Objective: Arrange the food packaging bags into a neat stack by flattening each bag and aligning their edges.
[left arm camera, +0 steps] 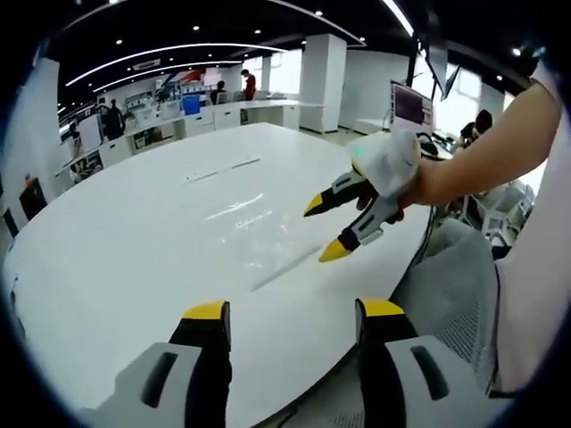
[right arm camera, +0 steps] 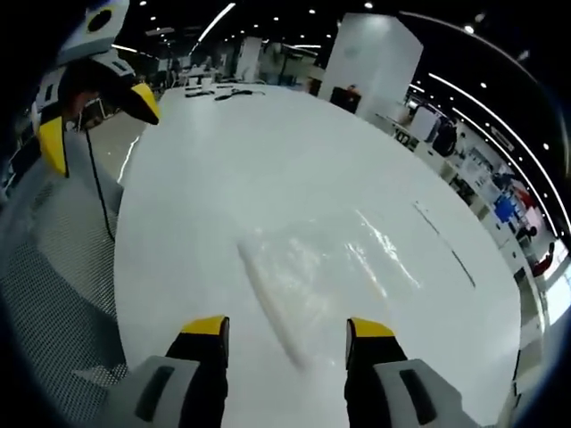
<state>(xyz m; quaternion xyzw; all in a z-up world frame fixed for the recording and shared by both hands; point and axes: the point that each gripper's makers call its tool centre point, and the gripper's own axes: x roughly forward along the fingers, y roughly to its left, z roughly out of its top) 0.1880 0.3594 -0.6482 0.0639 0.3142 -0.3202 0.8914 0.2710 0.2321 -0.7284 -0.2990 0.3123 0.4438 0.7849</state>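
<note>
At the bottom of the right gripper view the right gripper (right arm camera: 287,332) stands with its jaws wide apart and nothing between them, and just beyond the yellow tips, in the lower centre, lies a clear food packaging bag (right arm camera: 326,267) flat on the white table (right arm camera: 268,152); its near edge is a thicker, rolled-looking ridge running down toward the gap between the jaws. Whether this is one bag or several overlapped cannot be told, the plastic being nearly invisible. In the left gripper view the left gripper (left arm camera: 294,314) is likewise wide and empty at the bottom, above the table edge; the bag shows there only as faint glints at mid-frame. To do this step well, I judge the right jaws should come low and close on that raised ridge. Farther off, at the upper left, the other gripper hangs above a mesh chair (right arm camera: 53,259).
</note>
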